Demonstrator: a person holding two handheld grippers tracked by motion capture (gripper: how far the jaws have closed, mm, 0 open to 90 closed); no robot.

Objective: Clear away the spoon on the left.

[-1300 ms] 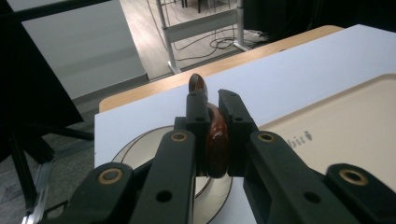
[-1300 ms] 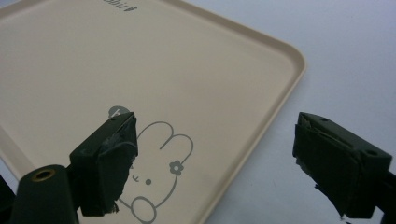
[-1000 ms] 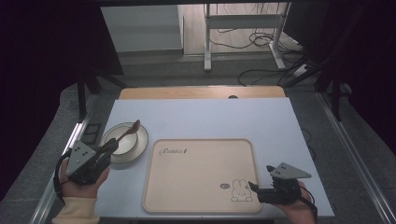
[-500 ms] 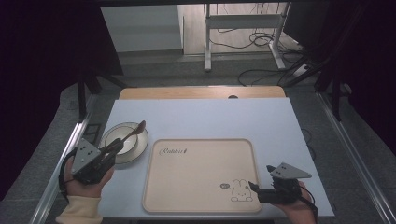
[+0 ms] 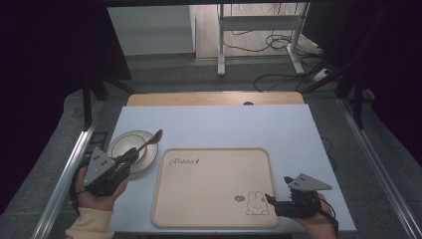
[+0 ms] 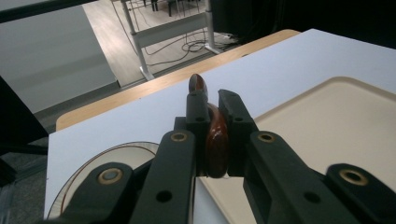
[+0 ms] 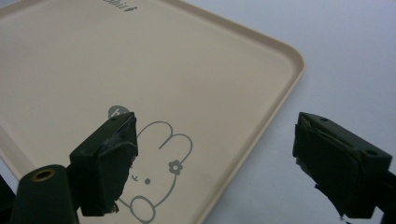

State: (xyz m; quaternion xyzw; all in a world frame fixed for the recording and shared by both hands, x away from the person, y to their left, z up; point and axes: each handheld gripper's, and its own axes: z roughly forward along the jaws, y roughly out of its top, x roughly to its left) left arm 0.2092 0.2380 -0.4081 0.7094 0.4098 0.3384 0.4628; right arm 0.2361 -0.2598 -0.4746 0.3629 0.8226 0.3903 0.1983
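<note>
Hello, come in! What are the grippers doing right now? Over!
Left gripper shut on spoon above plate. Right gripper open, straddling tray corner. Nothing in the way.

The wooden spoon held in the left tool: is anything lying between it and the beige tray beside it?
Nothing visible blocks it. The left tool is shut on the wooden spoon, held over the plate. The tray lies just beside the plate with bare surface toward the spoon. The right tool, open, sits at the tray's far corner.
</note>
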